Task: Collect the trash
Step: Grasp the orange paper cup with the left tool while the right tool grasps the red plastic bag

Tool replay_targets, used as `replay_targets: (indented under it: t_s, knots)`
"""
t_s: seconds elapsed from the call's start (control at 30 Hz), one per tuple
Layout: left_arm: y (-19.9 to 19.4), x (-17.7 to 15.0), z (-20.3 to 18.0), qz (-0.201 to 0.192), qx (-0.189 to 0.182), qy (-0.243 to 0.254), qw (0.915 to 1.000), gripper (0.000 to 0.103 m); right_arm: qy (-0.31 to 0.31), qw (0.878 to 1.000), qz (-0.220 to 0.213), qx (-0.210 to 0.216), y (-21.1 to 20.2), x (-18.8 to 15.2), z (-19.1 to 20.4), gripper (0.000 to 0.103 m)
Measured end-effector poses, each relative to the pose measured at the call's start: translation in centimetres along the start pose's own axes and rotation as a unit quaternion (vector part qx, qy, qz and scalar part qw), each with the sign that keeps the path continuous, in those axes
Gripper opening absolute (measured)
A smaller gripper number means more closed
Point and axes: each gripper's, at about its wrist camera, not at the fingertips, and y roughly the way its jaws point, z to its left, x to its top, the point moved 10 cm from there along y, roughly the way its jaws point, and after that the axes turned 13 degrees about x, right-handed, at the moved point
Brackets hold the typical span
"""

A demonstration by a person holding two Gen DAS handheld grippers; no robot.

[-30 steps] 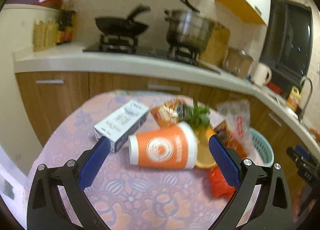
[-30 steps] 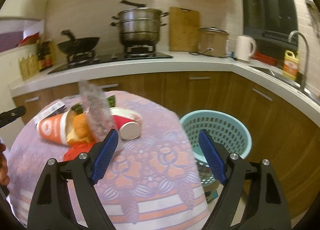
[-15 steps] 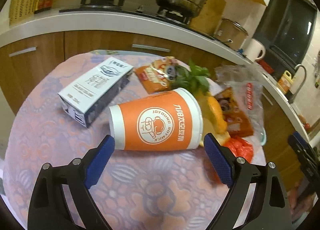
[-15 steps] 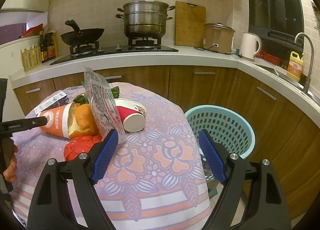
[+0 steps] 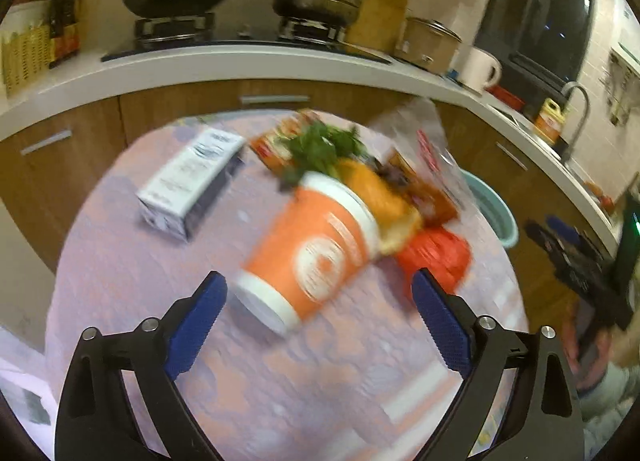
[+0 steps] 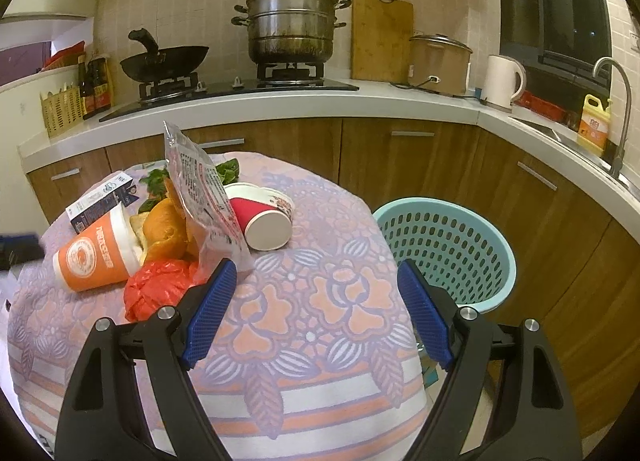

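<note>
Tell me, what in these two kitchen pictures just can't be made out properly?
- Orange cup, left view: its print is smeared by motion blur.
- Other gripper, left view: blurred and cut off at the right edge, so its jaws are unreadable there.
- Inside of the blue basket, right view: the bottom is hidden by its own wall and the table.
- Box, right view: half hidden behind the orange cup.
</note>
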Motion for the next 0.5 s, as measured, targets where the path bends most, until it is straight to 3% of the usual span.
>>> replay_targets:
  t_s: [0.1,0.27,0.4,0.5]
  knots:
    - [3.0,1.0,0.4,0.029,-0.019,0.001,0.9994,0.091,-0.006,1.0,-0.002,0.01,-0.1,0.0,0.6,0.078]
    - [8.0,-0.2,-0.8,0.114,-0.061,-0.001,0.9916,0.09,-0.011,0.997,0.009,0.074,0.2,-0.9,3.1,0.078]
    - [8.4,-0.8,-1.6,0.108,-0.065,-0.011,0.992,0.077,-0.027,0.991,0.043,0.123,2.3,-2.4,5.9,0.079]
    - [7.5,-1.3,-1.9,0.092,-0.082,-0.032,0.9918,0.069,-0.025,0.988,0.071,0.136,3.9,-3.4,6.9,0.09]
